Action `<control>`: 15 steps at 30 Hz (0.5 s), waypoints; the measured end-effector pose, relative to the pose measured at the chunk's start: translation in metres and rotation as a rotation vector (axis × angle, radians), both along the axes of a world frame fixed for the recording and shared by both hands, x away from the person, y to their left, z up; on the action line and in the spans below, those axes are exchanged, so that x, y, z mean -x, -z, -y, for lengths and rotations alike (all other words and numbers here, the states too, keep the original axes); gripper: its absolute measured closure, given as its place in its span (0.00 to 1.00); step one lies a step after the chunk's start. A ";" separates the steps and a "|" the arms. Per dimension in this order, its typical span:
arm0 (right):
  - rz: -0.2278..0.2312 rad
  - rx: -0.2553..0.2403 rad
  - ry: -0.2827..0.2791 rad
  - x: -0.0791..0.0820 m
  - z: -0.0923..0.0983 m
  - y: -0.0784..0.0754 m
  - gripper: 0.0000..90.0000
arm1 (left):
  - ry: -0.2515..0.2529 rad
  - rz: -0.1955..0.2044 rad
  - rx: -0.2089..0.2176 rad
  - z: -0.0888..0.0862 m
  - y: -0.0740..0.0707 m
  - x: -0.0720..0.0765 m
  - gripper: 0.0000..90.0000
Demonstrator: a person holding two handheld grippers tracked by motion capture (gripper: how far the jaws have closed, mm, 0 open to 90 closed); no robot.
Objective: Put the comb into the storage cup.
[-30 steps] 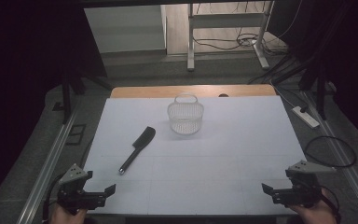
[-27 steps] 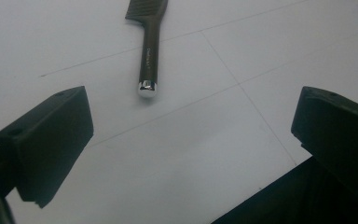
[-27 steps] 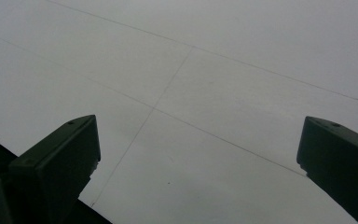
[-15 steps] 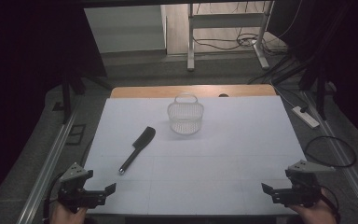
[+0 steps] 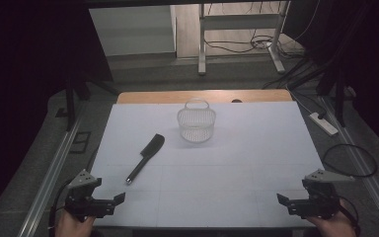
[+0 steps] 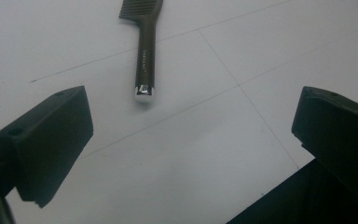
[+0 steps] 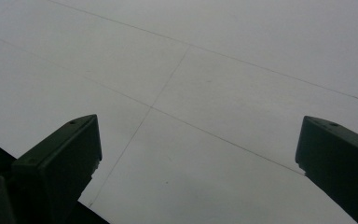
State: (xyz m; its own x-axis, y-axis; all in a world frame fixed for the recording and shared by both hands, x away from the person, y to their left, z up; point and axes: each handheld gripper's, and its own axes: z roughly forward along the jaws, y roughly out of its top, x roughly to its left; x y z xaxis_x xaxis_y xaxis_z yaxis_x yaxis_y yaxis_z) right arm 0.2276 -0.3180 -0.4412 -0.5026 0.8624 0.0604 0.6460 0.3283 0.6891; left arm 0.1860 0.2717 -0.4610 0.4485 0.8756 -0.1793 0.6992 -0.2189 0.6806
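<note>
Looks like nothing's really started yet: both tools sit at the near edge of the white table, and my guess is the whole job is left to do. The left gripper has its two black jaws spread wide with nothing between them, and it's the closer one to the action. In the left gripper view the black plastic comb with the shiny silver end cap lies just ahead of those open jaws, handle end pointing back toward them, not touching, a short reach away. From the high view that comb lies flat on the table, slanted, up and a bit to the right of the left gripper. The right gripper is also wide open and empty, over bare table at the near right corner, well apart from everything. Farthest back, near the middle of the table, stands a small clear wire-mesh basket with a hoop handle, upright and empty as far as I can tell, beyond the comb. If the comb is meant for it, grabbing it comes first.
</note>
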 end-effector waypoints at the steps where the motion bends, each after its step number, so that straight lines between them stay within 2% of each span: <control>1: 0.001 0.000 0.002 0.000 0.000 0.000 0.01 | -0.001 0.000 -0.001 0.000 0.000 -0.001 0.00; 6: 0.000 0.000 0.006 0.000 0.000 0.000 0.01 | 0.007 0.002 0.005 -0.001 0.001 -0.005 0.00; 15: -0.001 -0.006 0.016 0.000 0.001 0.000 0.01 | 0.016 -0.008 -0.021 0.000 0.002 -0.019 0.00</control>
